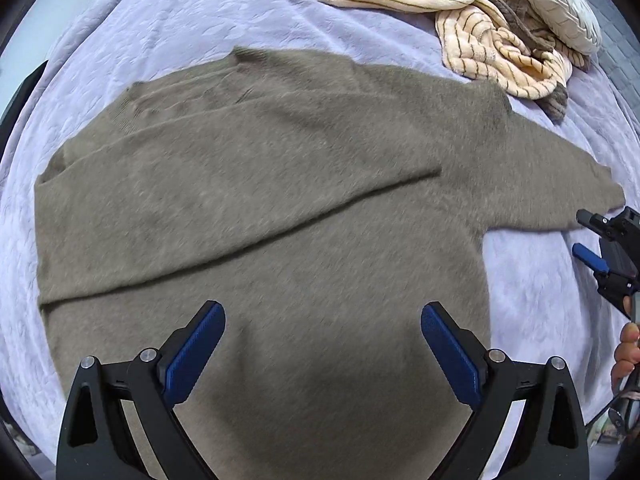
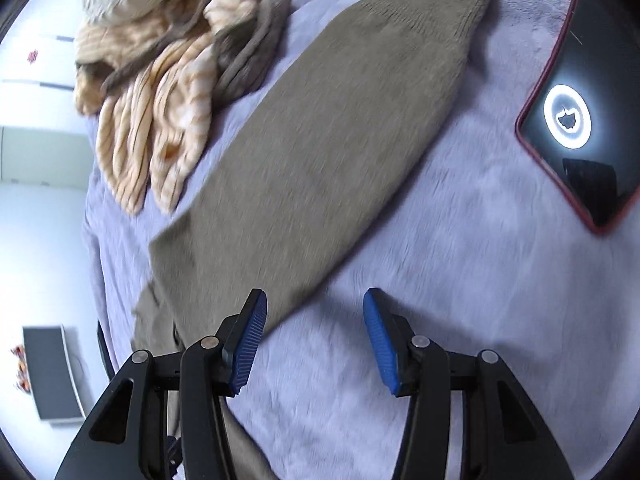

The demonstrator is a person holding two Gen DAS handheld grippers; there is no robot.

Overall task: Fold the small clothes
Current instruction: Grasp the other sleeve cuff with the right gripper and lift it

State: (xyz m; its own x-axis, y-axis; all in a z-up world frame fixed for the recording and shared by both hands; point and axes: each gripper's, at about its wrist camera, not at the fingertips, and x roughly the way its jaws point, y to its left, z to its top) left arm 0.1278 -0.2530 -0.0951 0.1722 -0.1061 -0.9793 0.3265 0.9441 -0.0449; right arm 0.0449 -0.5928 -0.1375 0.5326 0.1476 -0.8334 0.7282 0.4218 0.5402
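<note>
A fuzzy olive-brown sweater (image 1: pixel 260 208) lies flat on a lavender bedspread (image 1: pixel 536 288). One sleeve is folded across its body; the other sleeve (image 2: pixel 332 136) stretches out to the right. My left gripper (image 1: pixel 323 320) is open and empty, hovering over the sweater's lower body. My right gripper (image 2: pixel 315 312) is open and empty, just above the bedspread beside the outstretched sleeve's lower edge. The right gripper also shows at the right edge of the left wrist view (image 1: pixel 612 248), near the sleeve's cuff.
A heap of cream striped clothes (image 1: pixel 472 20) and a pale quilted pillow (image 1: pixel 560 4) lie at the far side of the bed. A dark tablet with a red rim (image 2: pixel 584 120) lies on the bedspread to the right of the sleeve.
</note>
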